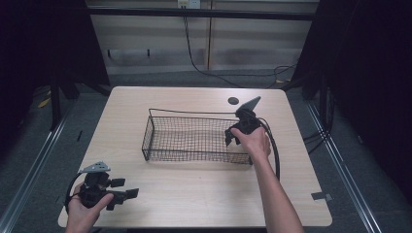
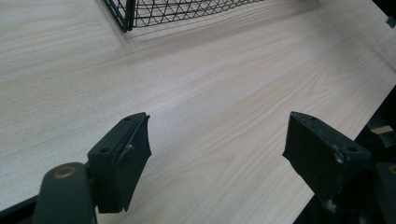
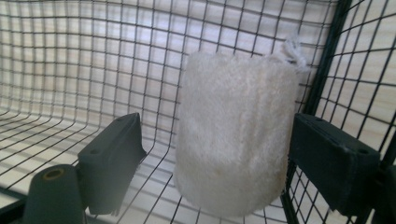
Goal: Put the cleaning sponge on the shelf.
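1. Right gripper (image 1: 232,137) is down inside the wire basket (image 1: 160,116) at its right end, jaws spread wide and let go. The fluffy white roll (image 3: 236,135) stands upright between them on the basket floor, tucked into the corner by the end wall. There's a clear gap on the one side; on the other, the pad sits very near the fluff and I can't tell if it's brushing it.

2. Left gripper (image 1: 124,190) is parked near the front left corner of the table (image 1: 194,194), jaws wide apart with bare wood between them, gripping nothing.

3. What could go wrong, my guess: pulling the right gripper out at an angle could snag the fuzzy pile, or that loose tuft at the top edge, on a jaw and tip the roll over or drag it along.

4. Second risk: the jaw closest to the end wall could catch on the mesh on the way up and jolt or lift the light basket, since nothing is holding it down.

5. If the roll leans on the mesh, a nudge might flop it flat.

6. Brands, labels, writing: nothing readable anywhere. The roll is plain, the basket is bare wire, the table is unmarked.
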Motion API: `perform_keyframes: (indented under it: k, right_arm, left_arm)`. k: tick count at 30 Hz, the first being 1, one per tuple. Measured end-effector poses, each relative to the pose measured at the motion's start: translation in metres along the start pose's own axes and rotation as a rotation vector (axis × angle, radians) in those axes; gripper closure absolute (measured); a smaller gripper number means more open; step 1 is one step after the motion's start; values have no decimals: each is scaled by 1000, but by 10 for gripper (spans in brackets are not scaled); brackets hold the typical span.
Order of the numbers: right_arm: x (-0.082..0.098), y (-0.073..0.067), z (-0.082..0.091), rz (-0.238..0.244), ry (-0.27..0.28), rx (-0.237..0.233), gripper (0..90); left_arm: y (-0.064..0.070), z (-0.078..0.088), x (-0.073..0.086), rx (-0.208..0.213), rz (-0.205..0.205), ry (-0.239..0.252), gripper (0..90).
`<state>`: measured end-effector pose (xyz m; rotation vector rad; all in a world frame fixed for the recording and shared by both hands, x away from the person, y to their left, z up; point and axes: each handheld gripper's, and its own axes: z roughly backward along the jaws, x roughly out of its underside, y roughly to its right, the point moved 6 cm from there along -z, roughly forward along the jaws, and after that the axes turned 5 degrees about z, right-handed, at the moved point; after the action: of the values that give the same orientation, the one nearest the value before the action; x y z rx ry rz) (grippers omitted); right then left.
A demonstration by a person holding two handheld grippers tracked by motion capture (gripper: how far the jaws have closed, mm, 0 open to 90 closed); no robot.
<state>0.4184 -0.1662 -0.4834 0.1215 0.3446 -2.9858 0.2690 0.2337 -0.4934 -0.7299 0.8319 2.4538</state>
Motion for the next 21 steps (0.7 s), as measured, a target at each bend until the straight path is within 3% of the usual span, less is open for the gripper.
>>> perform_keyframes:
  k: [7,12,21]
  right_arm:
    - [3,4,10,8,31,-46,179]
    - [4,5,15,22,39,-52,186]
    - [9,-2,24,87,70,-100,189]
  left_arm:
    - [0,0,0,-2,-2,-1,221]
    - [0,0,0,-2,-2,-1,221]
    - [1,0,0,5,-6,-1,221]
